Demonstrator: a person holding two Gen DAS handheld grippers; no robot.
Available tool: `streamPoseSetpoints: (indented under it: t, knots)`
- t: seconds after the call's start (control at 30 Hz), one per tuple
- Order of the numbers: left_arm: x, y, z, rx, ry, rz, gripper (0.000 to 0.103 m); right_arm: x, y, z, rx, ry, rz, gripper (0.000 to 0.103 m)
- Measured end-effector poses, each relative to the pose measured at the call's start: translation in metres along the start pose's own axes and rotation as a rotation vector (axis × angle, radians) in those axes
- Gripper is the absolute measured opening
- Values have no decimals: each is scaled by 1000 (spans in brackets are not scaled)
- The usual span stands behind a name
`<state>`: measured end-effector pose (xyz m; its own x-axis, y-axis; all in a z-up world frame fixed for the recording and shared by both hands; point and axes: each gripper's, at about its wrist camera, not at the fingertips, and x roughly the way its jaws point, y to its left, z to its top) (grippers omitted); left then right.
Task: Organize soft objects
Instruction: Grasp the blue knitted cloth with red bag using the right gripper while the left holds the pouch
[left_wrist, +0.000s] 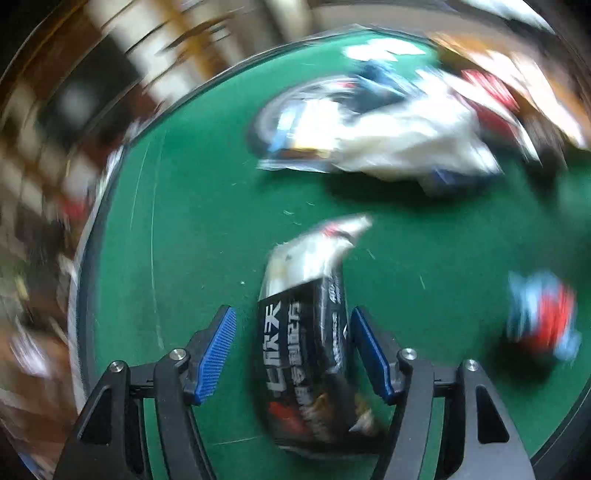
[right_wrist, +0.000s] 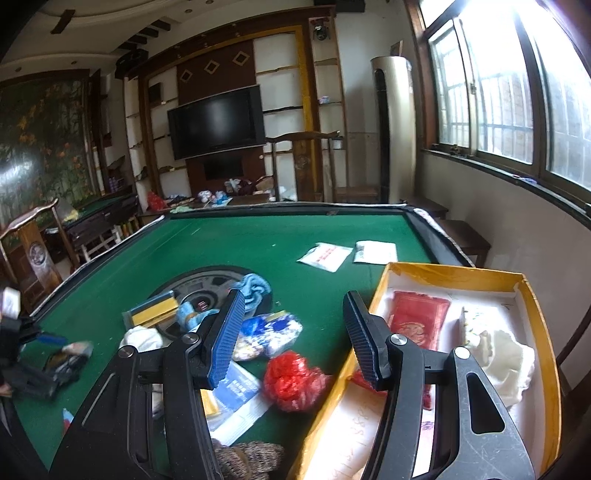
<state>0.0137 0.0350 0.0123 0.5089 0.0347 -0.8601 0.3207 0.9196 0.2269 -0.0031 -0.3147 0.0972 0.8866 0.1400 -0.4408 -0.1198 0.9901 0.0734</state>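
Left wrist view: left hand-held gripper (left_wrist: 293, 350) spread apart, astride the black snack packet (left_wrist: 306, 354) lying on the green table (left_wrist: 192, 229); blur hides whether the pads touch it.
Grasp advice: centre the packet, close gently.
Right wrist view: right hand-held gripper (right_wrist: 293, 332) apart, empty, above the red mesh ball (right_wrist: 291, 380), beside the yellow box (right_wrist: 532, 332).
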Motion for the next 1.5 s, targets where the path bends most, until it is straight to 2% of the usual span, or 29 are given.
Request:
streamPoseSetpoints:
  t: [0.1,0.17,0.2,0.23,0.3,0.37,0.47,0.57,0.7,0.9,0.97,1.0,1.03,1.13,1.2,1.4,1.5]
  knots:
    - [7,21,0,-203,45,-63,66,3,11,-3,-13,36,89,56]
    - [6,26,-5,-262,42,-80,66,5,24,-5,-12,79,200,56]
    - [6,26,-9,-274,33,-88,66,6,29,-8,-9,101,255,56]
    - [6,29,-14,-286,17,-94,66,6,43,-10,-6,140,364,56]
    - [5,32,-18,-300,-5,-107,67,7,67,-18,-37,199,488,56]
    - [5,33,-19,-313,-19,-107,74,8,98,-31,-78,275,611,56]
    - [6,33,-19,-330,-40,-94,78,16,135,-57,-121,430,730,56]
    - [5,28,-23,-334,-62,-87,78,21,156,-76,-189,521,731,56]
    - [8,25,-19,-333,-83,-81,78,21,171,-95,-266,580,717,56]
    - [7,23,-20,-326,-105,-84,78,20,197,-123,-404,634,613,57]
    - [8,22,-20,-326,-109,-83,79,18,203,-126,-434,594,597,55]
    - [7,22,-20,-327,-111,-83,79,17,206,-128,-436,582,596,51]
    - [8,22,-20,-327,-112,-83,79,17,205,-128,-433,571,588,34]
    - [7,21,-20,-323,-115,-82,75,19,199,-120,-392,556,586,34]
    - [4,20,-20,-310,-131,-94,48,20,184,-108,-337,520,576,34]
    - [0,12,-18,-299,-146,-65,47,18,143,-81,-180,386,502,34]
    - [-9,-2,-11,-273,-168,6,47,15,131,-69,-137,330,451,34]
